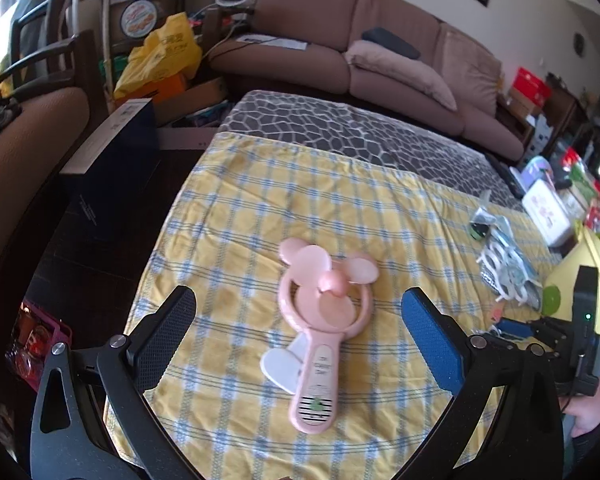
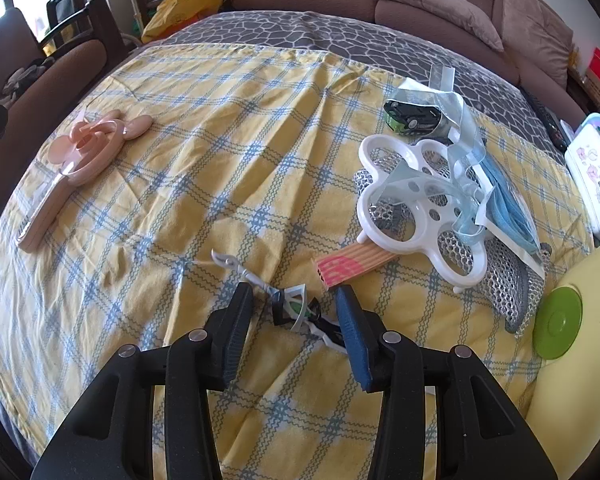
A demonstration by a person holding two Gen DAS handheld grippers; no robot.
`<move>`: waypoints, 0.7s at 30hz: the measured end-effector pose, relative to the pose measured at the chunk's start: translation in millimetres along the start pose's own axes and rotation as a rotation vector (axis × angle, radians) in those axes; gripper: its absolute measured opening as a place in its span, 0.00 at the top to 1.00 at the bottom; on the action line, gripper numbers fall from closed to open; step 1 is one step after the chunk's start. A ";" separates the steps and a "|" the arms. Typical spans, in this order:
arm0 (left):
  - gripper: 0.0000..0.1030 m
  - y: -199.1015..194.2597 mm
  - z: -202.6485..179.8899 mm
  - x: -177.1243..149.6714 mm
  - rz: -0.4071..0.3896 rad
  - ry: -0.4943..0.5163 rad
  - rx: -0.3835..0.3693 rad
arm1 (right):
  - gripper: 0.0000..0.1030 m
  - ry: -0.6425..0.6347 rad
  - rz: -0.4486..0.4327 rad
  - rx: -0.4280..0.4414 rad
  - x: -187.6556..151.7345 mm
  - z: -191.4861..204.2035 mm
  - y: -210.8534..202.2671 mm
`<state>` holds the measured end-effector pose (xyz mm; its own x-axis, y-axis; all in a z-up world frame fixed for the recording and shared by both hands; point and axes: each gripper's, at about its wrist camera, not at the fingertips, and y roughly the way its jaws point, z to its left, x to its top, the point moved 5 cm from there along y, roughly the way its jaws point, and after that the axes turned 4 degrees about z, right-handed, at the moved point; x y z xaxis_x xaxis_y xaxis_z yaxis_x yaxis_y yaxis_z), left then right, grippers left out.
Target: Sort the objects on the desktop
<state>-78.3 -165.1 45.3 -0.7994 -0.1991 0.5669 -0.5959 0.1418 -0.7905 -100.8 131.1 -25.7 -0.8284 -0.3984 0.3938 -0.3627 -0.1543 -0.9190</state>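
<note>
A pink mouse-eared hand fan (image 1: 324, 320) lies on the yellow checked cloth (image 1: 260, 200), handle towards me. My left gripper (image 1: 298, 294) hovers over it, jaws wide open on either side and touching nothing. In the right wrist view the fan (image 2: 84, 152) lies far left. My right gripper (image 2: 294, 292) points down at a small white, black and green toy figure (image 2: 296, 308) that lies between its fingers. Both pads stand a little clear of the toy, so that gripper is open. At the right edge of the left wrist view, the right gripper (image 1: 512, 326) shows with a hand (image 1: 588, 412) behind it.
At the right lie a white flower-shaped plastic rack (image 2: 412, 208) on silver mesh, a blue mask pack (image 2: 508, 208), a wrapped black-green toy car (image 2: 412, 118) and a wooden strip with pink print (image 2: 352, 266). A yellow-green container (image 2: 580, 380) with a green disc (image 2: 558, 322) and a white box (image 2: 592, 176) stand further right.
</note>
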 end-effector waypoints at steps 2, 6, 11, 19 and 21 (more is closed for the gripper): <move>0.00 2.7 15.8 0.3 0.010 -0.049 -0.012 | 0.63 0.009 0.001 0.017 0.1 -0.6 -0.4; 0.00 9.4 17.1 -1.8 0.036 -0.074 -0.053 | 0.79 0.016 0.002 0.051 0.9 2.4 -5.3; 0.00 26.3 -18.2 -13.1 0.104 0.055 -0.030 | 0.79 0.074 -0.028 0.141 4.4 0.2 -17.5; 0.05 58.8 -37.2 -39.3 0.218 0.193 0.095 | 0.79 0.148 -0.120 0.203 14.6 -9.6 -46.6; 0.06 63.4 -35.2 -42.1 0.222 0.207 0.124 | 0.79 0.150 -0.126 0.212 16.2 -9.1 -49.8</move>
<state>-85.1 -113.6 -20.5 -0.9149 0.0269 0.4027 -0.4016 0.0383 -0.9150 -100.1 140.5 26.6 -0.8421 -0.2279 0.4888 -0.3828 -0.3857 -0.8395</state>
